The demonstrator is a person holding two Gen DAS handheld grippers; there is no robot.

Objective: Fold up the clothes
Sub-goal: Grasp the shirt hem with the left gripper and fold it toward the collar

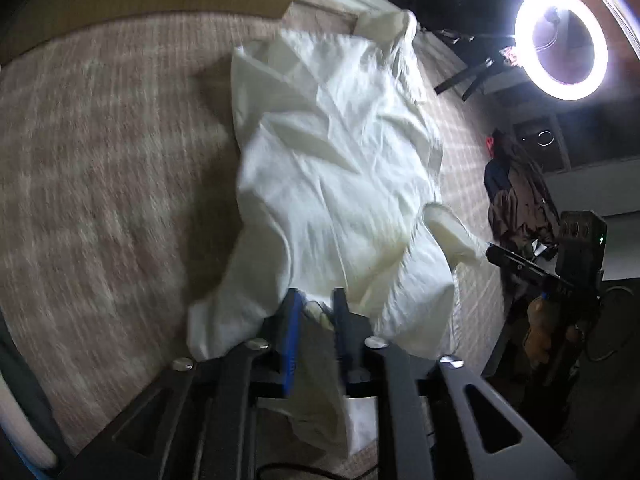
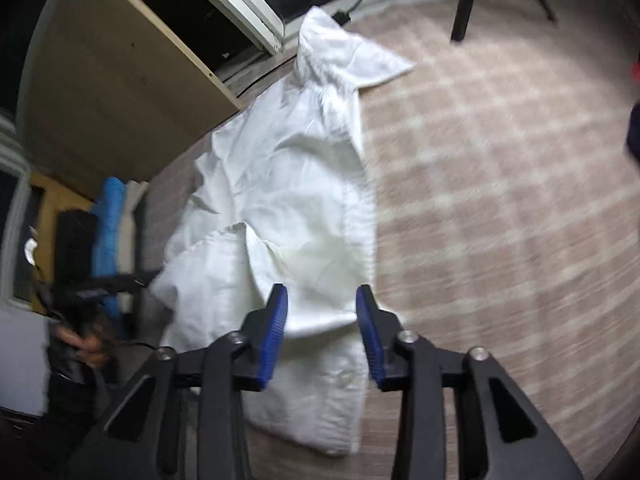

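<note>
Here the left tool (image 1: pixel 316 308), low in its frame, pinches a bunched edge of the white shirt (image 1: pixel 336 152) sprawled mid-frame on the checked carpet (image 1: pixel 100 160); a thin hold may slip. The right tool (image 2: pixel 322 308) gapes wide over the hem, which could sag into creases.

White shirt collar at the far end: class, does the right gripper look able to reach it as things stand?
Probably yes. The right gripper is open, and nothing stands on the shirt between it and the collar; the left gripper pinches only the near edge.
</note>
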